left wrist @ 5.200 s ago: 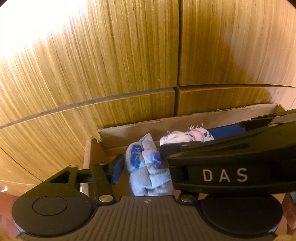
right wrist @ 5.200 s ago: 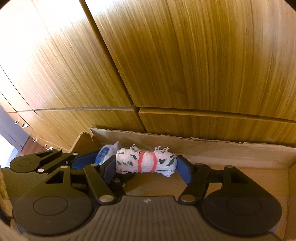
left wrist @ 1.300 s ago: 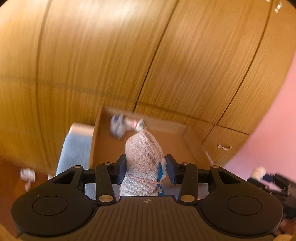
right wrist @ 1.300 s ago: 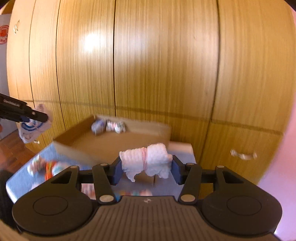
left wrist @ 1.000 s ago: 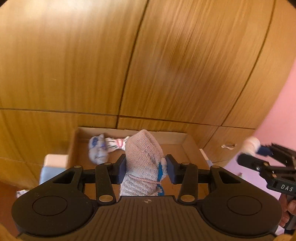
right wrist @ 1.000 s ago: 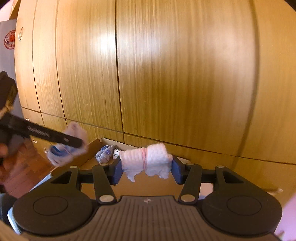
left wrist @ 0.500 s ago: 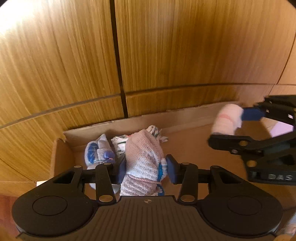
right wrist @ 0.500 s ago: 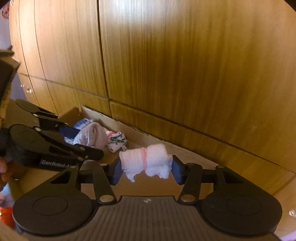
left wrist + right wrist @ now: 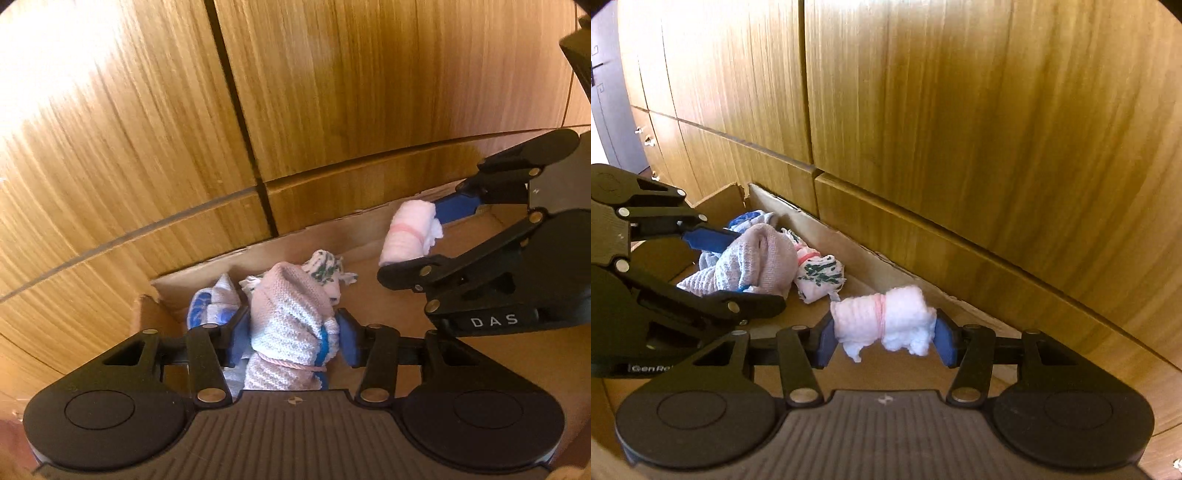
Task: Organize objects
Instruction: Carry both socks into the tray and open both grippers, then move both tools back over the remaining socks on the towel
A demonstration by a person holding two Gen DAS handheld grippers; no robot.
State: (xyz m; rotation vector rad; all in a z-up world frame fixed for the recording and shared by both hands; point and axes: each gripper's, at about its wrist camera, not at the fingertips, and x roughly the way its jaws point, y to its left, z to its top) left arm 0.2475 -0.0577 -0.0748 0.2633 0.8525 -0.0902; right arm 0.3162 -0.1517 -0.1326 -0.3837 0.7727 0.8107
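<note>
A pink and grey knitted sock bundle lies in the back left corner of the cardboard box, against two other bundles. My left gripper straddles it with its jaws opening, and a small gap shows at the right pad. A blue and white bundle and a green-patterned white bundle lie behind it. My right gripper is shut on a pink and white rolled bundle, held above the box floor to the right of the left gripper.
Wooden wardrobe doors rise right behind the box's back wall. Drawers with small handles and a dark door stand at the far left. Bare cardboard floor lies right of the bundles.
Both grippers have come down into the box with their bundles. The left jaws have widened around the knitted bundle, which now rests against the other bundles. The right gripper stays shut on its roll.
</note>
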